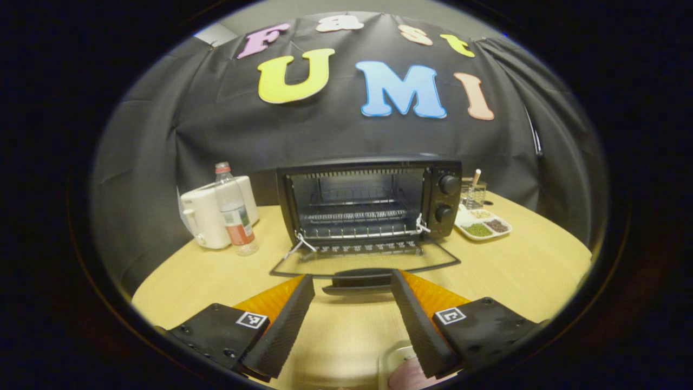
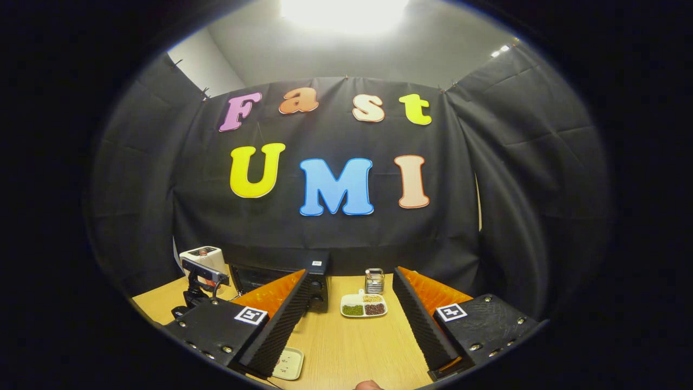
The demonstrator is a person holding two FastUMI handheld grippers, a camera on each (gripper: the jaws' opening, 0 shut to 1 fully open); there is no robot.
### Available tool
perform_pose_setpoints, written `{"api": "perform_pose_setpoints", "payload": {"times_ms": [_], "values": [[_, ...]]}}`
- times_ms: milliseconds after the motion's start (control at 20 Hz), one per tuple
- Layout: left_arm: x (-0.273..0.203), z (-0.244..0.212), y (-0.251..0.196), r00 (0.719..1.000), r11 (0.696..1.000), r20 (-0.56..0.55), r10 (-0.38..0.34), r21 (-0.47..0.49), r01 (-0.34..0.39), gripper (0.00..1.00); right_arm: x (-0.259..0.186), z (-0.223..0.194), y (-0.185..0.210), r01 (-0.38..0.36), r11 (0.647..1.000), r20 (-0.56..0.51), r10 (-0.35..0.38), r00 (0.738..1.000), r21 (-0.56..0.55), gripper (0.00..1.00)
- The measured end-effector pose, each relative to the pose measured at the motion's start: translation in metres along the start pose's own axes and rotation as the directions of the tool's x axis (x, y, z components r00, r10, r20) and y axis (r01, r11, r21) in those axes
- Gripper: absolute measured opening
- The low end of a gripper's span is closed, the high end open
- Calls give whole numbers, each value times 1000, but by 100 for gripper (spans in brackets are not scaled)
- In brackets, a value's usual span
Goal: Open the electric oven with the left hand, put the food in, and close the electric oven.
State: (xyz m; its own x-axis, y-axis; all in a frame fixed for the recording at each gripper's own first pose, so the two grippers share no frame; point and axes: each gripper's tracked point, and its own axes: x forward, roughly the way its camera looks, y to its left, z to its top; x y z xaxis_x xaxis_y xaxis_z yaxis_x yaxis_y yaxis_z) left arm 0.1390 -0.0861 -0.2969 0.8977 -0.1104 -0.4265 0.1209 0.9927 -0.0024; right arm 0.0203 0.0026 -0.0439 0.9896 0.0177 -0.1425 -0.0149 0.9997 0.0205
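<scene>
Now we see the oven [image 1: 368, 203] door [image 1: 364, 264] down flat mid-table [image 1: 520, 271]; left gripper [image 1: 352, 319] and right gripper [image 2: 351, 322] both spread wide, holding nothing.

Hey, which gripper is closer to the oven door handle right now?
Left. The left gripper sits open right at the oven door handle, fingers either side of it. The right gripper is open too, farther back and off to the oven's control side.
</scene>
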Motion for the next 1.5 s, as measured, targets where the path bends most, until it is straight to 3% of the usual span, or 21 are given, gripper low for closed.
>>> {"api": "perform_pose_setpoints", "payload": {"times_ms": [300,400,450,500,600,700,750,800,1000,1150,1500], "values": [[-62,89,33,984,998,173,47,-45,-40,100,19,-12,14,-76,996,-20,77,997,48,98],[-84,118,46,972,997,226,61,-54,-50,96,26,-20,19,-97,994,-42,100,994,53,98],[-94,129,52,967,997,246,68,-55,-56,100,29,-25,22,-115,992,-54,118,991,55,98],[-105,139,59,961,996,266,78,-53,-66,97,34,-30,27,-139,989,-66,143,988,59,98],[-123,156,71,949,995,299,98,-51,-87,100,40,-45,33,-174,982,-118,182,976,68,98],[-142,171,81,937,993,330,117,-55,-105,97,45,-62,42,-215,971,-185,230,955,101,98],[-150,174,88,931,991,342,130,-60,-117,90,46,-72,47,-234,963,-223,259,940,132,98],[-160,179,94,925,990,353,141,-69,-124,100,48,-84,54,-249,954,-267,287,920,168,98],[-185,187,116,913,981,360,191,-109,-162,100,49,-127,81,-293,903,-422,409,809,313,98],[-198,189,134,901,975,372,222,-102,-198,100,44,-158,92,-278,868,-539,477,694,410,98],[-215,184,152,895,966,364,259,-104,-237,100,32,-226,118,-228,826,-685,557,470,515,97]]}}
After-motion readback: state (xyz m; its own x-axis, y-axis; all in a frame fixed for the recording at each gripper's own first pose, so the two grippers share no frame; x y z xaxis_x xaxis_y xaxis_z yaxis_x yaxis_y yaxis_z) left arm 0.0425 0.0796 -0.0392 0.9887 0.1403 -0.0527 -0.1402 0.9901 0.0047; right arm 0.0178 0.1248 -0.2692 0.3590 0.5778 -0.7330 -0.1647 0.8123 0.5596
